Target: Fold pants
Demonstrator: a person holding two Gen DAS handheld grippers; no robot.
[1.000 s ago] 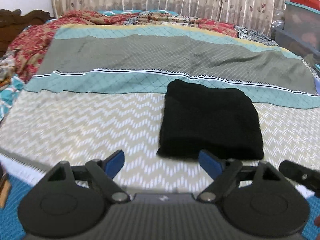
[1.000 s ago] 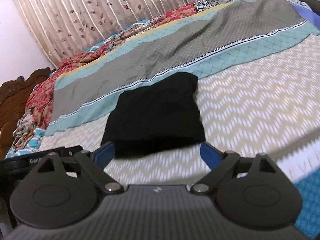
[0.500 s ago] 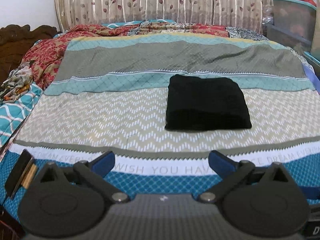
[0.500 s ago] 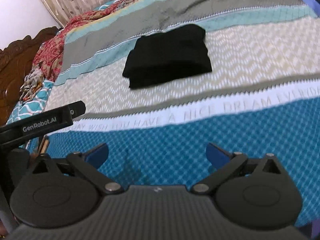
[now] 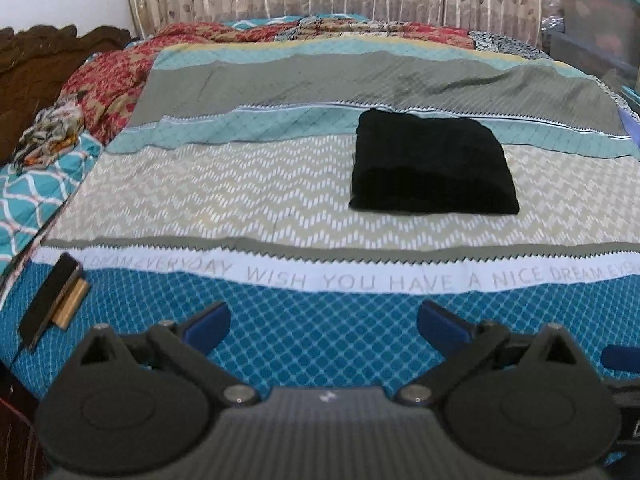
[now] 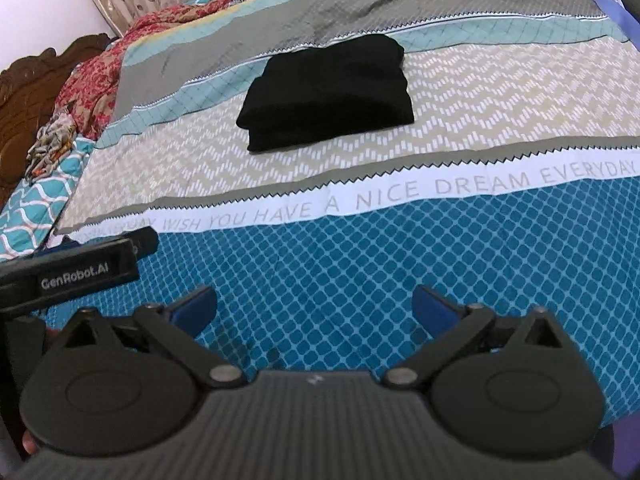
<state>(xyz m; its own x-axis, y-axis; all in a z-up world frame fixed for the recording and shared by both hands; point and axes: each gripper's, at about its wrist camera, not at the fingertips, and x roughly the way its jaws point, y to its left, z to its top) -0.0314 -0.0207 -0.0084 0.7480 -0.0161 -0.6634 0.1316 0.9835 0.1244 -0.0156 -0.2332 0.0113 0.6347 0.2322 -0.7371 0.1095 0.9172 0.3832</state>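
Both claws (image 5: 323,327) well short of pants (image 5: 432,168)

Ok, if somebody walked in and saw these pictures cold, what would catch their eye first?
Probably the black folded pants, a neat dark rectangle lying on the pale zigzag band of the bedspread, toward the middle of the bed. Next, the white strip of lettering running across the bedspread nearer the cameras. Both the left gripper and the right gripper hang wide open and empty over the blue checked band.
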